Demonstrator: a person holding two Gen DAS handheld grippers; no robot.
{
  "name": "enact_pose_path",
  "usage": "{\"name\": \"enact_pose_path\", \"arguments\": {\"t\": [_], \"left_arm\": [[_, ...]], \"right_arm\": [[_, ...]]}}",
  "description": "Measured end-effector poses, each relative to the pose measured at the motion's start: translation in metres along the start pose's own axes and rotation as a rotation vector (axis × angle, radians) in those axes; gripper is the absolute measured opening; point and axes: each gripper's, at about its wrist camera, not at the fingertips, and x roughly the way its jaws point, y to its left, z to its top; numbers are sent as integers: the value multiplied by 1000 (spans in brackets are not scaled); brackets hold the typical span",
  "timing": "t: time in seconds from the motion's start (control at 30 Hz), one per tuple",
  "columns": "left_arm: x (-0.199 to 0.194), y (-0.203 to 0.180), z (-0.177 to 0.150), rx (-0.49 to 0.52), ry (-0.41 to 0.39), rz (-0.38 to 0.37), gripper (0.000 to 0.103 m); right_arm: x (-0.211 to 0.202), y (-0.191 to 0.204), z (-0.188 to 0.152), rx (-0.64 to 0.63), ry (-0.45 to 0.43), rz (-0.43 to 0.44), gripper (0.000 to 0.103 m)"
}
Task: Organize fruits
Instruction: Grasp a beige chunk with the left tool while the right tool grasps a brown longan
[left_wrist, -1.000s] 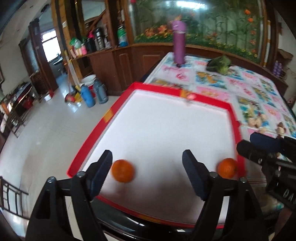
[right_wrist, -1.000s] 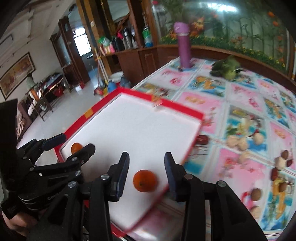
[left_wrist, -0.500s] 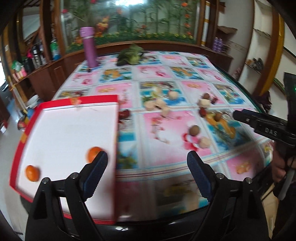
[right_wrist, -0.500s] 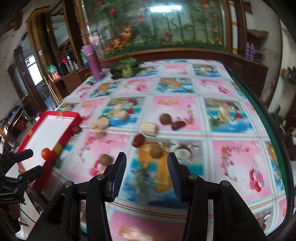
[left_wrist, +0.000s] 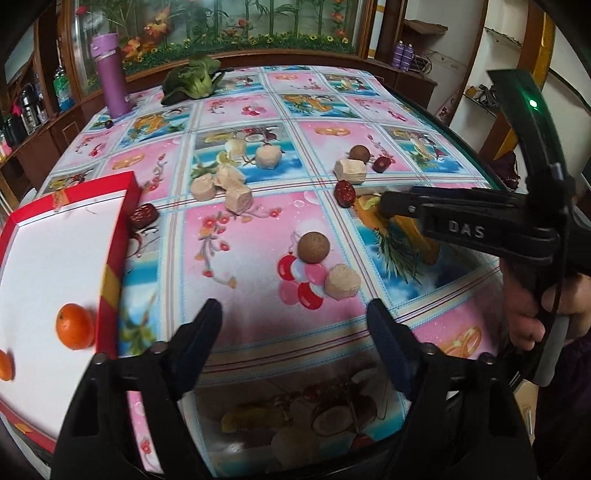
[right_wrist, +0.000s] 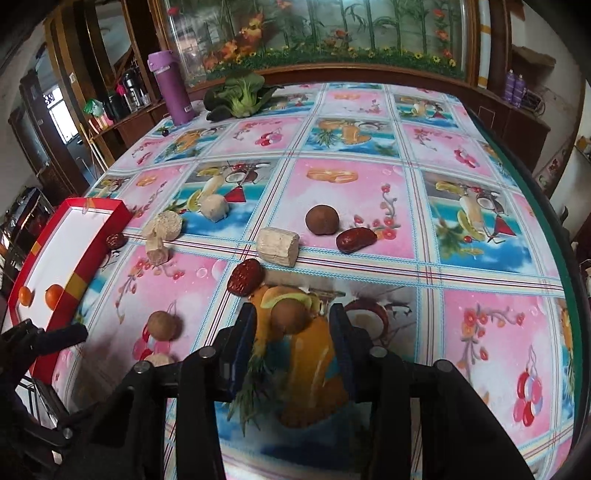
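Brown round fruit (right_wrist: 288, 316), possibly longan, between spread right gripper (right_wrist: 291, 321) jaws, untouched; could roll off-centre on closing. Left gripper (left_wrist: 295, 328) jaws spread, empty.

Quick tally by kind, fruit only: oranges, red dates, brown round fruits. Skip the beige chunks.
Oranges: 2
Red dates: 3
Brown round fruits: 3
Total: 8

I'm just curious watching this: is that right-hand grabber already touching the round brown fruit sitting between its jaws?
Apart. In the right wrist view the brown fruit sits between the right gripper jaws, with printed cloth showing on both sides of it.
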Motion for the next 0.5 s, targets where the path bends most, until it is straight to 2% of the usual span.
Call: {"name": "enact_pose_path", "arguments": {"t": [0.07,0.17,0.27,0.3,0.43,0.5], "left_arm": [[6,-3,2,4,14,-19,70],[15,-10,5,14,33,-46,59],[23,-15,9,19,42,-50,57],[26,-16,10,16,46,-49,51],[31,-19,13,31,26,-29,44],[31,-18,14,27,20,-32,34]], "right_arm": [[5,1,1,0,18,4,28],[13,1,2,5,41,4,20],[12,-1,1,9,27,5,20],[12,-1,1,11,25,9,20],[11,-4,0,19,17,24,20],[10,-4,0,23,12,27,20]]}}
